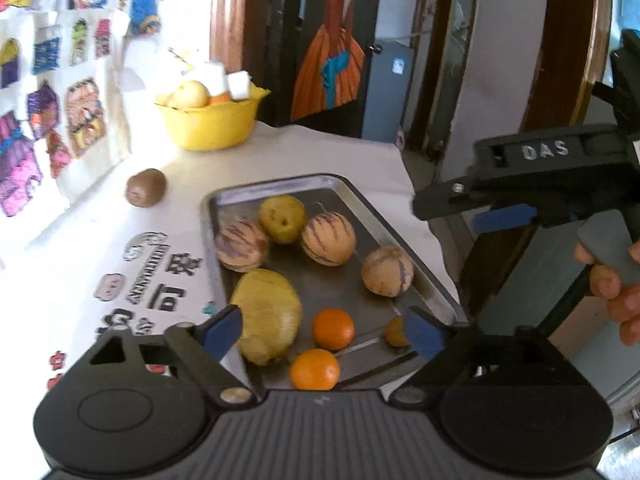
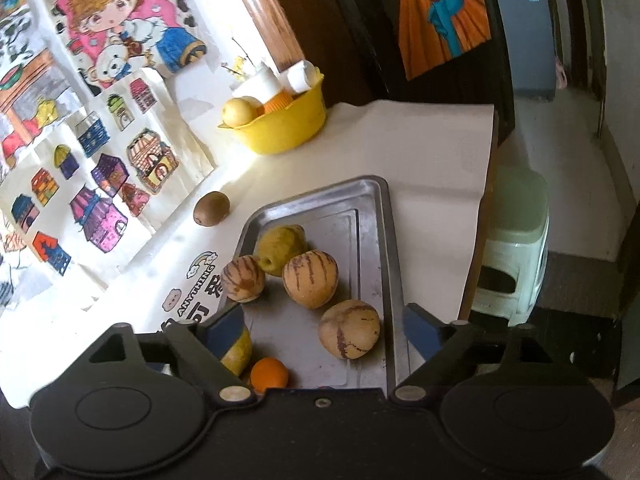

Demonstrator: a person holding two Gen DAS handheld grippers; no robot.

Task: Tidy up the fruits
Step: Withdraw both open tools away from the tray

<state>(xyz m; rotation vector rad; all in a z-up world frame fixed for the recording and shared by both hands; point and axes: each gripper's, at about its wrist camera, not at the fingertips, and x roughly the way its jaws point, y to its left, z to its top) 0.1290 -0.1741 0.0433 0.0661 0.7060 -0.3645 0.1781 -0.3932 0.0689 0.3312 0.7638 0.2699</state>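
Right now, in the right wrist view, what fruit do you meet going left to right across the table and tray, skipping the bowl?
Kiwi on the table, small striped melon, yellow-green pear, larger striped melon, striped melon nearest the tray's right rim.

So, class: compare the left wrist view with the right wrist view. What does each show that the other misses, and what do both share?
Only the left wrist view shows the right gripper from outside, with the person's hand on its handle, and three oranges, one by the near edge.

Only the right wrist view shows the pale green stool beside the table, and just one orange.

Both show the metal tray, three striped melons, one by the tray's right rim, the kiwi left on the table, and the yellow bowl.
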